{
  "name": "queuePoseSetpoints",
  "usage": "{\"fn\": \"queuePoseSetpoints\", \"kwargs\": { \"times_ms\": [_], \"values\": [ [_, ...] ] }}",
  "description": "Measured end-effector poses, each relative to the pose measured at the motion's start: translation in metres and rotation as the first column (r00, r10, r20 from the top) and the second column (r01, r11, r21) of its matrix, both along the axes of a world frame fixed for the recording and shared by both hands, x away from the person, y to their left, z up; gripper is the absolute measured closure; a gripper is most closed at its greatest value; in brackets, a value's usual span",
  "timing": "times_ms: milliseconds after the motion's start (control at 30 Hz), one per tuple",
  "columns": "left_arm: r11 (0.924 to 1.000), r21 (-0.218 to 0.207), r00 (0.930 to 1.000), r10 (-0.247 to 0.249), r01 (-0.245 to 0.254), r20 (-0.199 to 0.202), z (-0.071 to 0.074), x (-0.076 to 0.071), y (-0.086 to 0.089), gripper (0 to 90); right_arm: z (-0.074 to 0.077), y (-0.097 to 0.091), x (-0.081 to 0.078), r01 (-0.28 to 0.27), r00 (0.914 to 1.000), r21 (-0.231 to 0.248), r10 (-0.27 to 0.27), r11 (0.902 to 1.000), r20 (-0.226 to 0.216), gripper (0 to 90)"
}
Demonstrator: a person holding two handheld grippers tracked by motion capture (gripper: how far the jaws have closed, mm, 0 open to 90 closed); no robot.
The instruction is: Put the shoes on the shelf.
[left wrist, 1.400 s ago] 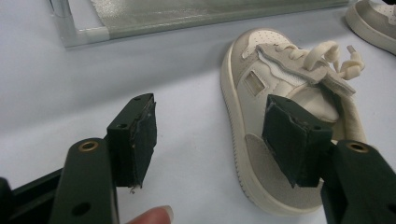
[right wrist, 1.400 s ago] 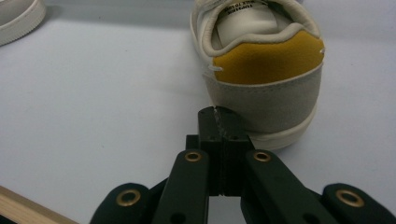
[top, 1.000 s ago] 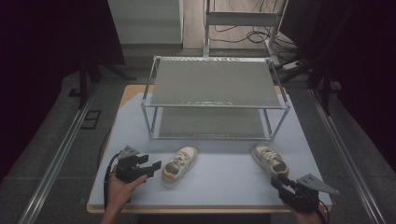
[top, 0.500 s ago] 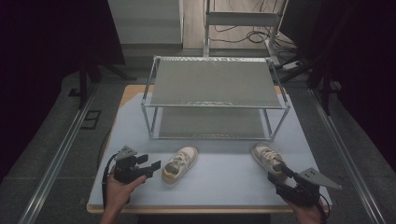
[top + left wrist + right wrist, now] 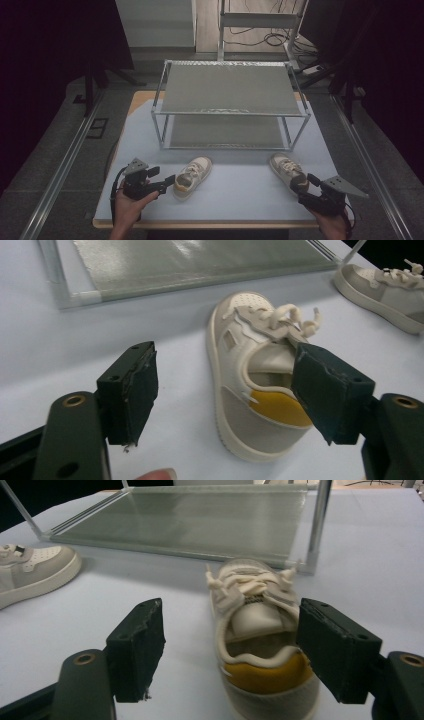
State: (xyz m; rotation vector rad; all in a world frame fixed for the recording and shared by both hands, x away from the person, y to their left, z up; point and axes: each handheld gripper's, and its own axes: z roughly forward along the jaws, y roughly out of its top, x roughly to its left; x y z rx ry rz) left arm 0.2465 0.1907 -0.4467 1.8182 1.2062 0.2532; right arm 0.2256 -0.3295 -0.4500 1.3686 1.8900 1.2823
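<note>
A pale blue counter [image 5: 240, 197] carries a two-tier metal shoe rack [image 5: 230, 102] with mesh shelves, set toward its far edge and reaching to about its middle. Two beige and white sneakers lie on the bare surface between the rack and the near edge.

The left sneaker [image 5: 192, 176] sits a little left of centre, toe pointing toward the rack and slightly right, its heel toward the near left corner. The left gripper [image 5: 167, 182], held in the person's left hand [image 5: 127, 207] near the near left corner, has its jaws spread wide and empty. In the left gripper view the sneaker [image 5: 255, 390] lies between the two jaws, its yellow insole visible at the heel; the right-hand jaw overlaps the heel opening in that picture, but whether it touches cannot be told.

The right sneaker [image 5: 289, 172] lies toward the near right corner, toe angled to the rack and somewhat left. The right gripper [image 5: 302, 184] comes in from the near right corner in the person's right hand [image 5: 335, 227], its jaws also wide apart and holding nothing, just at the sneaker's heel. In the right gripper view that sneaker [image 5: 260, 630] stands between the jaws, heel nearest, laces loose, with one of the rack's front posts [image 5: 317, 522] just beyond its toe.
</note>
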Motion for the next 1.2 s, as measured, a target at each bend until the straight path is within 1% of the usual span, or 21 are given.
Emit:
{"fn": "queuePoseSetpoints", "kwargs": {
  "times_ms": [167, 200, 267, 300, 367, 433, 500, 567, 700, 733, 767, 867, 967, 1100, 1200],
  "values": [
    [0.9996, 0.012, 0.9996, -0.027, 0.027, -0.005, 0.000, -0.003, -0.007, 24.0, -0.004, -0.007, -0.001, 0.008, 0.9999, 0.010, -0.008, 0.9999, -0.011, 23.9],
    [0.9993, 0.016, 0.9994, -0.033, 0.033, -0.009, 0.000, -0.004, -0.009, 22.4, -0.006, -0.009, -0.001, 0.012, 0.9997, 0.009, -0.012, 0.9999, -0.023, 22.5],
    [0.9990, 0.023, 0.9991, -0.039, 0.039, -0.014, -0.002, -0.004, -0.012, 21.8, -0.007, -0.009, 0.000, 0.012, 0.9996, 0.012, -0.012, 0.9998, -0.026, 21.9],
    [0.9988, 0.028, 0.9990, -0.041, 0.042, -0.017, -0.003, -0.004, -0.013, 21.1, -0.008, -0.010, 0.000, 0.014, 0.9992, 0.009, -0.014, 0.9999, -0.036, 20.9],
    [0.9982, 0.034, 0.9985, -0.048, 0.049, -0.025, -0.004, -0.004, -0.016, 19.6, -0.009, -0.010, 0.001, 0.016, 0.9989, 0.002, -0.016, 0.9999, -0.044, 19.8],
    [0.9976, 0.044, 0.9980, -0.053, 0.054, -0.035, -0.005, -0.004, -0.018, 17.9, -0.010, -0.010, 0.002, 0.017, 0.9987, 0.001, -0.017, 0.9999, -0.048, 18.3],
    [0.9952, 0.068, 0.9959, -0.067, 0.071, -0.061, -0.009, -0.003, -0.023, 14.9, -0.011, -0.010, 0.003, 0.016, 0.9982, -0.003, -0.016, 0.9999, -0.058, 16.2],
    [0.9944, 0.076, 0.9953, -0.068, 0.073, -0.069, -0.011, -0.002, -0.027, 14.3, -0.013, -0.010, 0.004, 0.015, 0.9972, -0.008, -0.016, 0.9999, -0.073, 14.7],
    [0.9924, 0.091, 0.9938, -0.075, 0.083, -0.082, -0.016, -0.001, -0.033, 13.9, -0.015, -0.010, 0.007, 0.025, 0.9959, -0.016, -0.026, 0.9996, -0.087, 13.4],
    [0.9915, 0.097, 0.9929, -0.078, 0.087, -0.090, -0.018, 0.000, -0.035, 13.7, -0.018, -0.010, 0.009, 0.022, 0.9945, -0.019, -0.024, 0.9996, -0.102, 13.0],
    [0.9915, 0.097, 0.9929, -0.078, 0.087, -0.090, -0.018, 0.000, -0.035, 13.4, -0.018, -0.010, 0.009, 0.022, 0.9945, -0.019, -0.024, 0.9996, -0.102, 13.0],
    [0.9914, 0.100, 0.9926, -0.075, 0.084, -0.096, -0.023, 0.002, -0.038, 12.1, -0.022, -0.009, 0.013, 0.015, 0.9923, -0.026, -0.018, 0.9996, -0.123, 12.5],
    [0.9896, 0.118, 0.9929, -0.070, 0.081, -0.096, -0.025, 0.002, -0.042, 11.1, -0.025, -0.007, 0.016, 0.015, 0.9896, -0.031, -0.019, 0.9994, -0.142, 11.6],
    [0.9881, 0.129, 0.9923, -0.071, 0.084, -0.102, -0.029, 0.004, -0.048, 10.5, -0.028, -0.006, 0.018, 0.009, 0.9878, -0.036, -0.014, 0.9993, -0.155, 10.9],
    [0.9838, 0.157, 0.9922, -0.070, 0.086, -0.103, -0.032, 0.005, -0.054, 10.0, -0.031, -0.005, 0.022, 0.010, 0.9854, -0.046, -0.018, 0.9989, -0.169, 10.5]
  ]
}}
